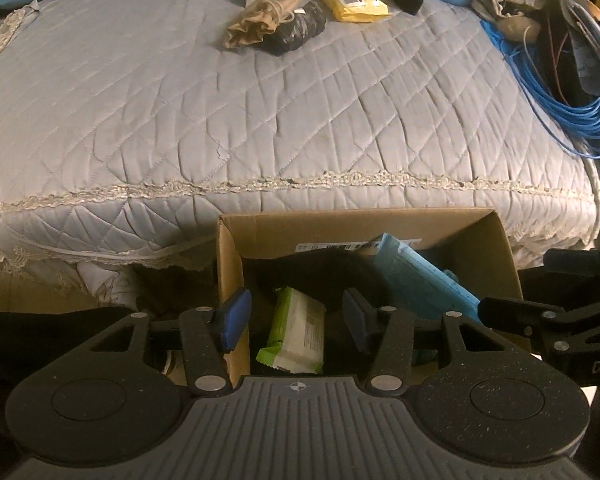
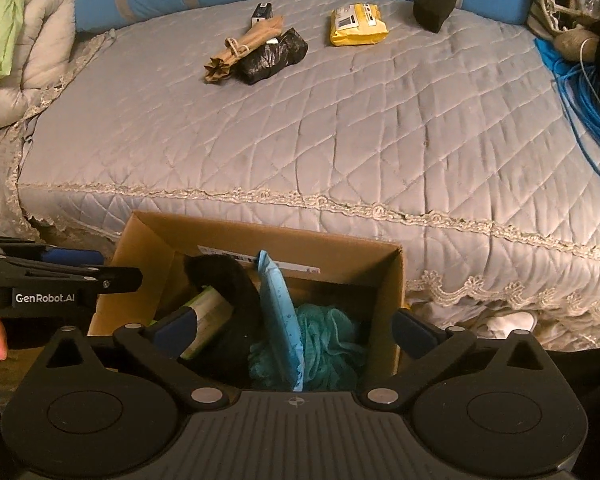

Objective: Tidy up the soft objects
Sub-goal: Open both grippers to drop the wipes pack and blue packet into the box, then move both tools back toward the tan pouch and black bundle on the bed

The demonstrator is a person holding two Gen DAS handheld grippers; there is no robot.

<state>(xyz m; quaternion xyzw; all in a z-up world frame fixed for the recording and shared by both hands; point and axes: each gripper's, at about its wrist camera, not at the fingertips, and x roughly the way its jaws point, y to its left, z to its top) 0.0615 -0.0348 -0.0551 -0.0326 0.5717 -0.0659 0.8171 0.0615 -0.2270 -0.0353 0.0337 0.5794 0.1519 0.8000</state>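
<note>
The blue pack is standing on edge in the box, its long axis running toward the bed, beside the teal puff. The right gripper is hanging wide open around it, gripping nothing. The left gripper is half open over the green pack, empty.

- "GenRobot.AI", white lettering on the black side of the left gripper, legible in the right wrist view.
- "DA", white letters on the right gripper's black body at the left wrist view's edge; the rest is cut off.
- White labels on the cardboard box and yellow package: print probably barcodes, unreadable.
</note>
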